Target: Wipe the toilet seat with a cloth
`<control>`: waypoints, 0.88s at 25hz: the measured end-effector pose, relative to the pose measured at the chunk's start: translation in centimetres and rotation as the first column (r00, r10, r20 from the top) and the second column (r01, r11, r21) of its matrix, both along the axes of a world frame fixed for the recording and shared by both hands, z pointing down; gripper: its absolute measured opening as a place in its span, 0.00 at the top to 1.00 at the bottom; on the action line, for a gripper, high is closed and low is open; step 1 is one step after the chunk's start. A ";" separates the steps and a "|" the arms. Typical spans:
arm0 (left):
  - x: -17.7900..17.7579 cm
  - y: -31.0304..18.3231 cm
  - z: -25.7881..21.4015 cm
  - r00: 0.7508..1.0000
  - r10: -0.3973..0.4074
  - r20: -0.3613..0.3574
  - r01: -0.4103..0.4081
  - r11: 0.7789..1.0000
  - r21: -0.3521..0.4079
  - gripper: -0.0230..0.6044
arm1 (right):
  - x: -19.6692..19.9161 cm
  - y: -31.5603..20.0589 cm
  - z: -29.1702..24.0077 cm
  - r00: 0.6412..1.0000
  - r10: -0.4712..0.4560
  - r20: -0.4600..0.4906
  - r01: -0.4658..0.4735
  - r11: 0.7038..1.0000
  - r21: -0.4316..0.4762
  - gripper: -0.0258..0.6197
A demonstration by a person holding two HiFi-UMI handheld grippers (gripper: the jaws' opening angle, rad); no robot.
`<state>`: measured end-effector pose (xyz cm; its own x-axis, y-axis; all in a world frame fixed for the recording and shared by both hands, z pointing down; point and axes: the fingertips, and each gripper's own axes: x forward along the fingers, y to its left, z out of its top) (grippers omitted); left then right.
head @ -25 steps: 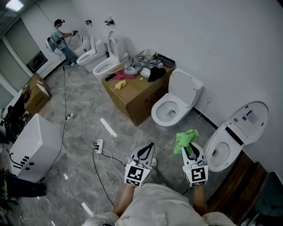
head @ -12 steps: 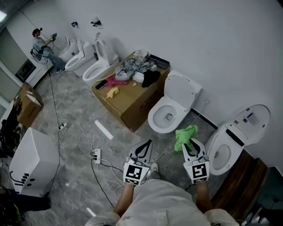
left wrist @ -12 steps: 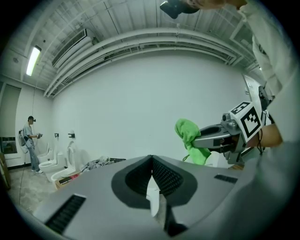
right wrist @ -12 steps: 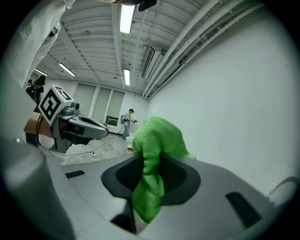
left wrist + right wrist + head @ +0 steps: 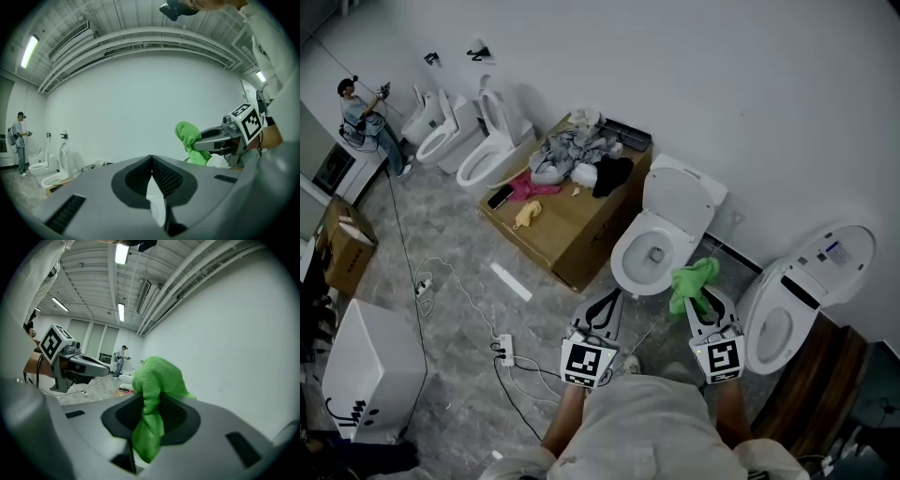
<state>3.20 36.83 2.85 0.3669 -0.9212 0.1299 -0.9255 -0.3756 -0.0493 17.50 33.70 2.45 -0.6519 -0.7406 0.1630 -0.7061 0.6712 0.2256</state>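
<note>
Green cloth [image 5: 152,399] pinched tight in right gripper [image 5: 701,302]; soft bunch sticks out past tips. Left gripper [image 5: 607,302] pressed together, nothing in it. Both up in air, near white toilet [image 5: 621,267] in front, not touching it. Lid up, seat rim bare. Second toilet [image 5: 848,239] off to right. Step, I think: bringing cloth over, no wiping yet. Next move: lower cloth onto seat rim, press, rub round ring. Cannot tell which toilet is picked.
</note>
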 end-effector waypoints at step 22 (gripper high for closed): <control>-1.5 -16.6 2.5 0.996 -0.084 -0.002 0.084 0.995 -0.059 0.94 | -2.4 -17.2 2.3 0.996 -0.086 -0.007 0.085 0.994 -0.068 0.80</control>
<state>1.73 20.19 5.33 0.2894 -0.9394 0.1835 -0.9539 -0.2989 -0.0256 15.07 16.50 4.77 -0.7106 -0.6691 0.2175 -0.6431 0.7431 0.1848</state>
